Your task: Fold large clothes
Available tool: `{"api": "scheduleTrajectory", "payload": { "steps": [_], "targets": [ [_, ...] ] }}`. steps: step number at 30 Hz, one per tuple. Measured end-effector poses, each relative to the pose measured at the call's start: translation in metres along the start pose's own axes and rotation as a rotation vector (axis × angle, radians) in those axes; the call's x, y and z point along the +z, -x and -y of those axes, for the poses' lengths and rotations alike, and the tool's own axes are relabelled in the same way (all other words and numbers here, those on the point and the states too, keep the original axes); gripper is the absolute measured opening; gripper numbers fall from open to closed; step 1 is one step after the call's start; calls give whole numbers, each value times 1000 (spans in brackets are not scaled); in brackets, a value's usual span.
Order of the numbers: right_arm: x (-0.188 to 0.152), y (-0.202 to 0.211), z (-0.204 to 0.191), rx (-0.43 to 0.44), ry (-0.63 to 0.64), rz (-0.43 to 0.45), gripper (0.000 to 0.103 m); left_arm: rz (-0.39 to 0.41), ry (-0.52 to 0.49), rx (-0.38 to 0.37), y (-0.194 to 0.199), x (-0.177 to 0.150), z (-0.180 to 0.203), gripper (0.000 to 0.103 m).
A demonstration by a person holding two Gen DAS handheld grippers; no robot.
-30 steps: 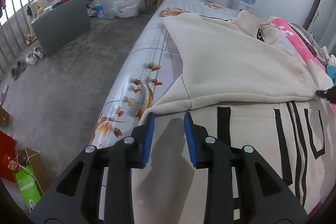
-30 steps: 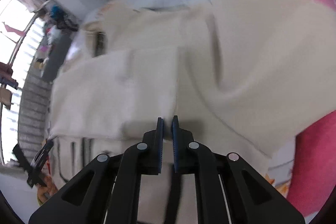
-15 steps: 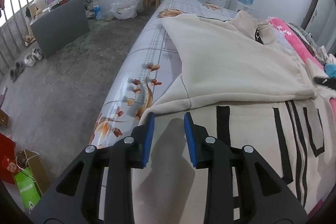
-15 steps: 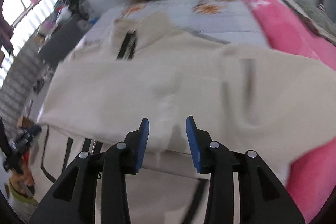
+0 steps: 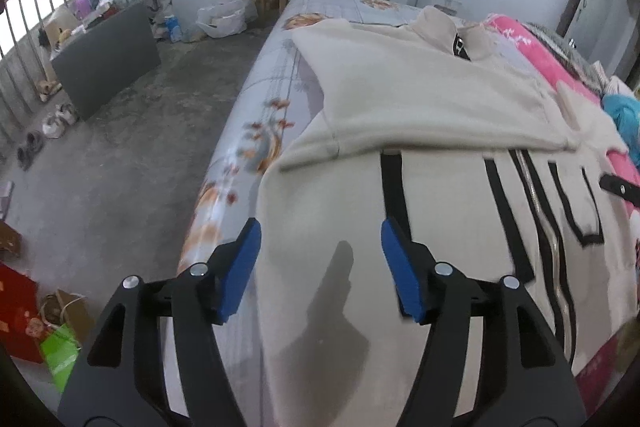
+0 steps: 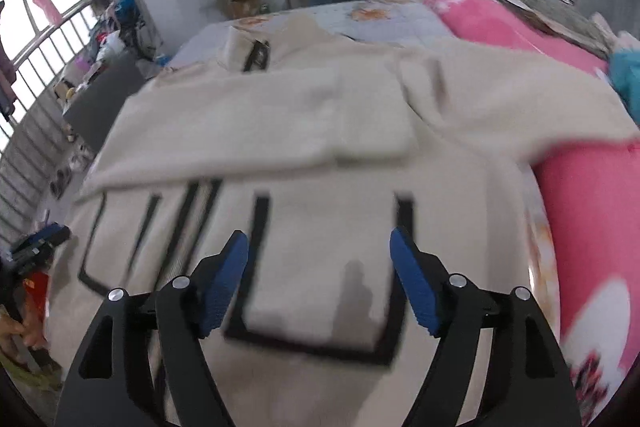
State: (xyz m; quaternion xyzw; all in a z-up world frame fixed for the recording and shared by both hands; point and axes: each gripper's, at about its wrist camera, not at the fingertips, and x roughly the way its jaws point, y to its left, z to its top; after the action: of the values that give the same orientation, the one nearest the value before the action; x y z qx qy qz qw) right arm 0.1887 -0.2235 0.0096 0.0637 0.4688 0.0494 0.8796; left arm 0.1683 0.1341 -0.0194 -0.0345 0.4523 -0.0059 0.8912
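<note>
Fingers of the left gripper (image 5: 320, 259) now stand spread wide, where half a second ago they were nearly together; they hold nothing and hover over the near hem of the cream jacket (image 5: 420, 99), which lies flat on the bed (image 5: 248, 131) with one sleeve (image 5: 440, 131) folded across its chest. From the right wrist, the right gripper (image 6: 318, 275) has likewise opened wider and grips nothing, poised above the black-outlined pocket (image 6: 320, 267) beside the pink blanket (image 6: 592, 211). Both look ready to seize the hem for the next fold.
</note>
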Motion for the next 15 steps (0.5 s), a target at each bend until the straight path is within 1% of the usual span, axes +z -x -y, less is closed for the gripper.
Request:
{"api": "scheduleTrajectory", "payload": {
  "steps": [1, 3, 6, 8, 9, 10, 12, 15],
  "targets": [
    [-14, 3, 5, -14, -9, -6, 72, -5, -2, 6, 3, -4, -1, 60],
    [-31, 5, 12, -35, -22, -19, 72, -17, -10, 24, 9, -16, 0, 61],
    [-50, 11, 17, -19, -45, -21, 72, -38, -16, 39, 13, -31, 2, 61],
    [-59, 16, 21, -10, -61, -14, 73, -50, -10, 47, 13, -38, 3, 61],
    [-63, 16, 23, -3, -67, -18, 76, -55, -7, 51, 13, -41, 3, 61],
    [-66, 13, 22, 5, -71, -26, 78, -59, -4, 55, 13, -44, 3, 61],
    [-73, 5, 23, 22, -81, -54, 78, -52, -14, 67, 14, -49, 5, 61],
    [-75, 5, 17, 18, -59, -36, 84, -53, -30, 86, 16, -53, 7, 61]
  ]
}}
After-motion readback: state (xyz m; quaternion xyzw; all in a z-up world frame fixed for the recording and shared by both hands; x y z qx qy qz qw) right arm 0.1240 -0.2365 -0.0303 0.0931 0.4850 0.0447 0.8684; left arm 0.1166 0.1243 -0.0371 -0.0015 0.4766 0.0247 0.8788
